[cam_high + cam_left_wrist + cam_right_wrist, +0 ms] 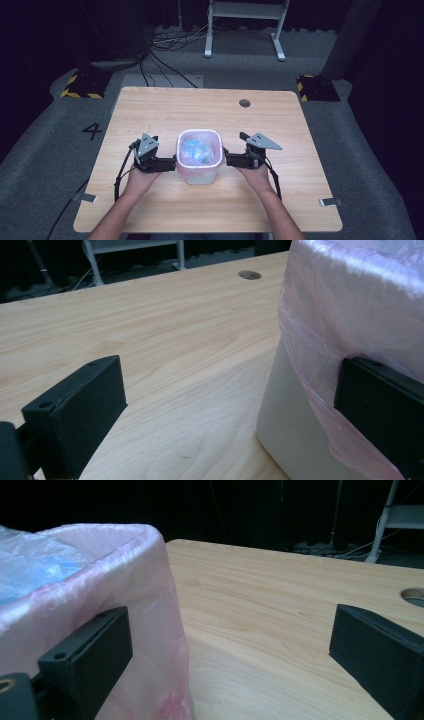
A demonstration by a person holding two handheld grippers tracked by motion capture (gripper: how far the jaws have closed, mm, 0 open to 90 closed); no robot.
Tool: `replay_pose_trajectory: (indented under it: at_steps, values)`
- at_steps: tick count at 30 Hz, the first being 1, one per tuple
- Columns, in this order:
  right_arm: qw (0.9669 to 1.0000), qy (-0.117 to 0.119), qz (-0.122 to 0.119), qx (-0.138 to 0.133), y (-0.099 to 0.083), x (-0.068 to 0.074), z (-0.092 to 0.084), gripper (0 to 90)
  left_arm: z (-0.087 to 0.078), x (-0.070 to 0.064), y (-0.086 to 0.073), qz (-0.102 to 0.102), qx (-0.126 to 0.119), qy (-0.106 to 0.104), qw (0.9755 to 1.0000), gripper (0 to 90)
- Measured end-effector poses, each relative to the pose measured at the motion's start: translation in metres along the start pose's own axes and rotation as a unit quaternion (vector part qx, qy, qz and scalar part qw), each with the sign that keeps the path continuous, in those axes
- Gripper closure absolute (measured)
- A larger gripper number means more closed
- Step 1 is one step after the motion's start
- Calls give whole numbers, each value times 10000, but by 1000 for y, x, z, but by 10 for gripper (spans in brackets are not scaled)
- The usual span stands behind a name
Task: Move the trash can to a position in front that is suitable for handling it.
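Bin [199,172]: squarish, crinkly pink liner [200,135]

Matt pale wood-grain table [150,115]; thin glossy pink plastic liner [199,148]; smooth white plastic bin [285,410]

In the left gripper view, the bin [300,415] was cut off at 3 and 6 o'clock, and the pink liner [350,305] ran past the top edge. One jaw of the left claw [227,410] lay under the liner's hem, partly covered. In the right gripper view, the bin's base was out of frame at 6 o'clock. The blue contents [197,149] were too blurred to identify in the high view.
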State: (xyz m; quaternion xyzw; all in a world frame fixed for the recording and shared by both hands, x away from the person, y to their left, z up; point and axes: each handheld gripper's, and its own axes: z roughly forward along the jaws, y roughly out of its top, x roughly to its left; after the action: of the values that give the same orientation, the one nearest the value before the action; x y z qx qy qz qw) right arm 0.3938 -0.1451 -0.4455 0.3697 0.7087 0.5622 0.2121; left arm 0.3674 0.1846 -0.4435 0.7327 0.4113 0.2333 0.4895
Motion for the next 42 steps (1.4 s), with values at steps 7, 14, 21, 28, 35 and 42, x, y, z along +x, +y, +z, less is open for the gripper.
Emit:
replay_pose_trajectory:
  at_steps: [7,14,21,28,35,42]
  values:
    - [9999,-68,-36,-131,-8,-3,-37,34,3,-25,1,205,31,-185,9996,0]
    - [9997,-88,56,-220,-21,-4,-69,33,1,-48,-3,242,-28,-339,9991,0]
    - [9993,175,236,-213,-29,-11,-86,33,-5,-70,-5,366,91,-418,9984,0]
    - [9984,318,363,-288,-35,-13,-96,32,-5,-76,-8,266,112,-492,9984,0]
    - [9987,184,344,-334,-36,-12,-99,14,-3,-73,-9,218,174,-547,9981,0]
    - [9988,5,229,-432,-34,-13,-112,10,-14,-65,-13,152,183,-495,9985,0]
